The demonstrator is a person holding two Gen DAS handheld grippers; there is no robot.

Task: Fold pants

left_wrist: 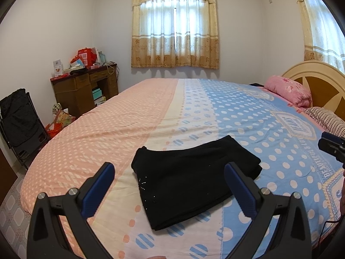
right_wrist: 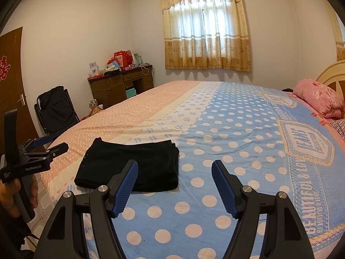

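Observation:
Black pants (left_wrist: 189, 179) lie folded into a compact rectangle on the bed, near its front edge; the right wrist view shows the same pants (right_wrist: 133, 166) left of centre. My left gripper (left_wrist: 170, 172) hovers over the near side of the bundle with its blue pads wide apart and nothing between them. My right gripper (right_wrist: 174, 170) hangs open over the blue dotted cover, just right of the pants. In the right wrist view the left gripper (right_wrist: 48, 145) sits at the far left, held by a hand (right_wrist: 13, 196).
The bed cover (left_wrist: 248, 116) is pink on the left and blue with white dots on the right. Pillows (left_wrist: 289, 90) and a headboard (left_wrist: 321, 79) are at the right. A cluttered wooden desk (left_wrist: 84, 88), a black folding chair (left_wrist: 19, 120) and a door (right_wrist: 10, 82) are on the left.

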